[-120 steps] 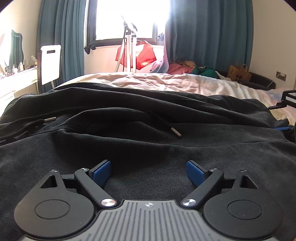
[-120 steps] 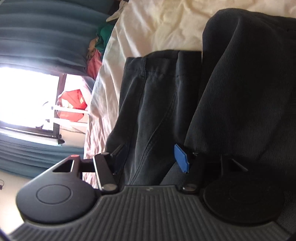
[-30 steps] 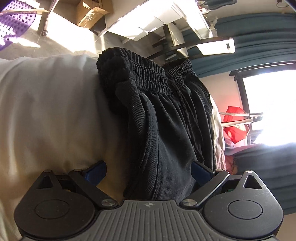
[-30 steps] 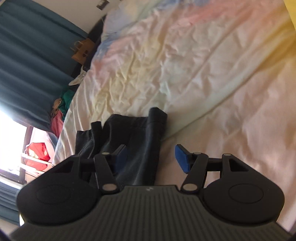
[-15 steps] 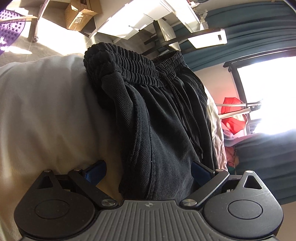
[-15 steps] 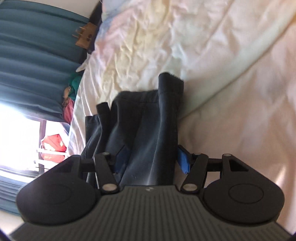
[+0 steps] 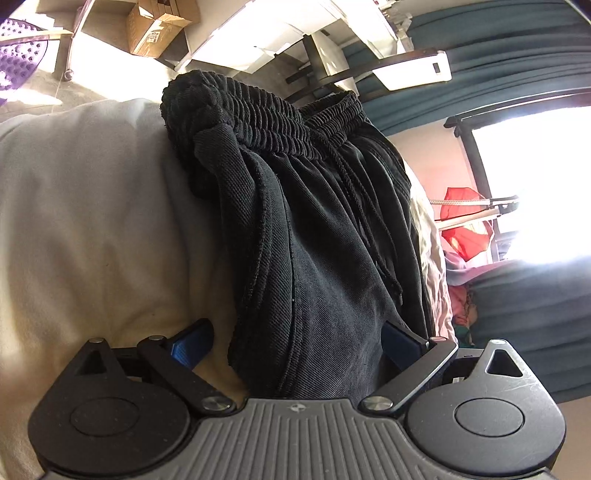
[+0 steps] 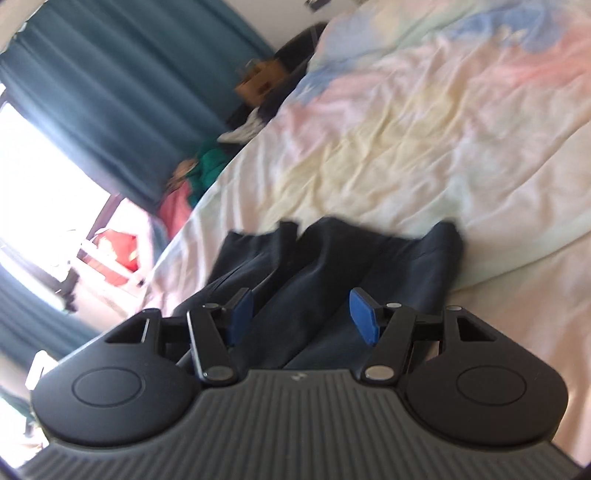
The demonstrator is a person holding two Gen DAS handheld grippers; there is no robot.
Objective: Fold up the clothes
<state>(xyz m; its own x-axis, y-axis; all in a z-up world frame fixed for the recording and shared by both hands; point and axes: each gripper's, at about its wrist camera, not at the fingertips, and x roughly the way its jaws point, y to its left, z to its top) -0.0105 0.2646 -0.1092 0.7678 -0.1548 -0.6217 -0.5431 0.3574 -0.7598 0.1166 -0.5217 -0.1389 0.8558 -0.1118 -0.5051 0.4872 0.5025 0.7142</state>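
Black sweatpants (image 7: 314, 240) lie lengthwise on the cream bedsheet (image 7: 92, 221). Their ribbed elastic waistband (image 7: 240, 114) is bunched at the far end near the bed's edge, and a drawstring (image 7: 369, 229) trails down the fabric. My left gripper (image 7: 295, 345) is open, and the doubled side edge of the pants runs between its wide-apart blue pads (image 7: 192, 345). In the blurred right wrist view the pants' leg ends (image 8: 332, 266) lie on the pastel sheet (image 8: 443, 129). My right gripper (image 8: 301, 317) is open over them, with dark fabric between the pads.
Beyond the bed's edge are a cardboard box (image 7: 159, 26), a purple mat (image 7: 18, 62) and white furniture (image 7: 258, 33) on the floor. Teal curtains (image 8: 110, 92) frame a bright window (image 7: 546, 177). A clothes pile (image 8: 199, 170) and a paper bag (image 8: 258, 79) sit past the bed.
The left gripper has crept a little further along the pants. The right gripper has swung and tilted, its view now blurred, and the leg ends look wider across it.
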